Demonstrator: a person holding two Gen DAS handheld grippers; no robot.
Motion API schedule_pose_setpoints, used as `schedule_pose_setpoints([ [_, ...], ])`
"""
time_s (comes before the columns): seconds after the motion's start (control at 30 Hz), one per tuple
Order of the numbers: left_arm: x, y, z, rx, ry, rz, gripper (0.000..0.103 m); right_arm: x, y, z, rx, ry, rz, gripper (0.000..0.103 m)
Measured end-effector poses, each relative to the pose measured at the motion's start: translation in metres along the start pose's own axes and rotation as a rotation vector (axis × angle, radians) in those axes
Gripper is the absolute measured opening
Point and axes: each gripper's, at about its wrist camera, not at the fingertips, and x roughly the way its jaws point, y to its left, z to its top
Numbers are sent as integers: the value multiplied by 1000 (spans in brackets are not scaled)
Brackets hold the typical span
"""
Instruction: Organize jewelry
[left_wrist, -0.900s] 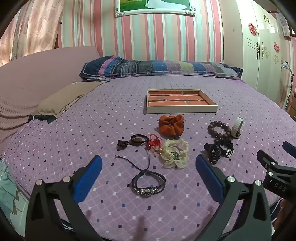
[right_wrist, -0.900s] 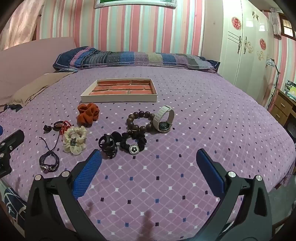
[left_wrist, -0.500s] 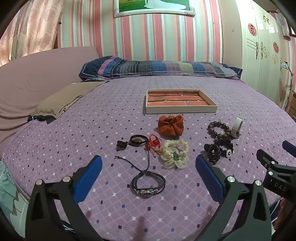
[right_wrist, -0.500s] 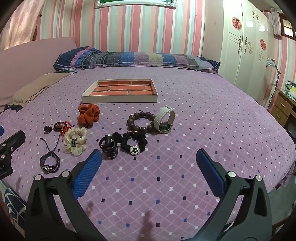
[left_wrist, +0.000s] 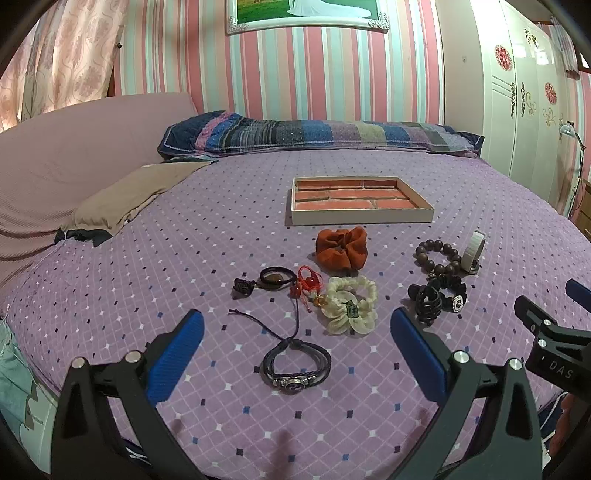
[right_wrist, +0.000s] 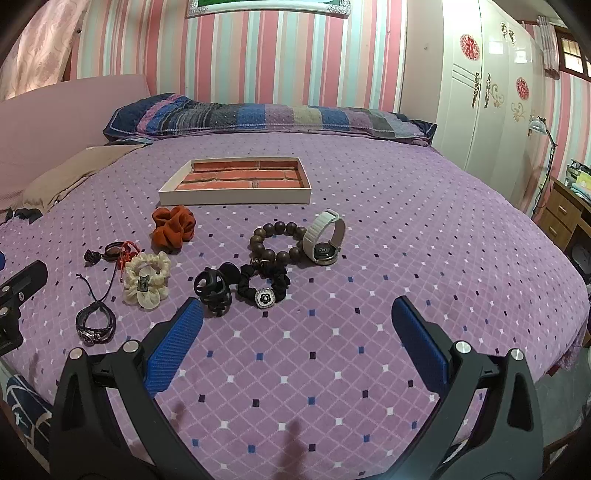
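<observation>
On the purple diamond-patterned bed (left_wrist: 184, 236), both tongs, left (left_wrist: 295, 349) and right (right_wrist: 297, 339), hovered wide and empty.
No piece was gathered yet; next, I judge, close on the black braided bracelet (left_wrist: 295, 363) for the shallow brick-lined tray (left_wrist: 360, 218).

Black gripper frames, ribbed blue fingers (left_wrist: 173, 360) — silver screws, "DAS" marking

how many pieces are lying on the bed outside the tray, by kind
scrunchies: 3, orange, cream, black with a flower charm
bracelets: 2, wooden bead, black cord
hair claw: 1, black
watch: 1, white strap
small corded pieces: 2, dark with a brown stone, red
total: 9, none in the tray yet
</observation>
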Motion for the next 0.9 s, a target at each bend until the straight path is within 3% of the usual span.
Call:
schedule_pose_setpoints([
  [0.9, 8, -2, -6, -6, 2, 3, 99, 1, 3, -4, -2, 3, -3, 99],
])
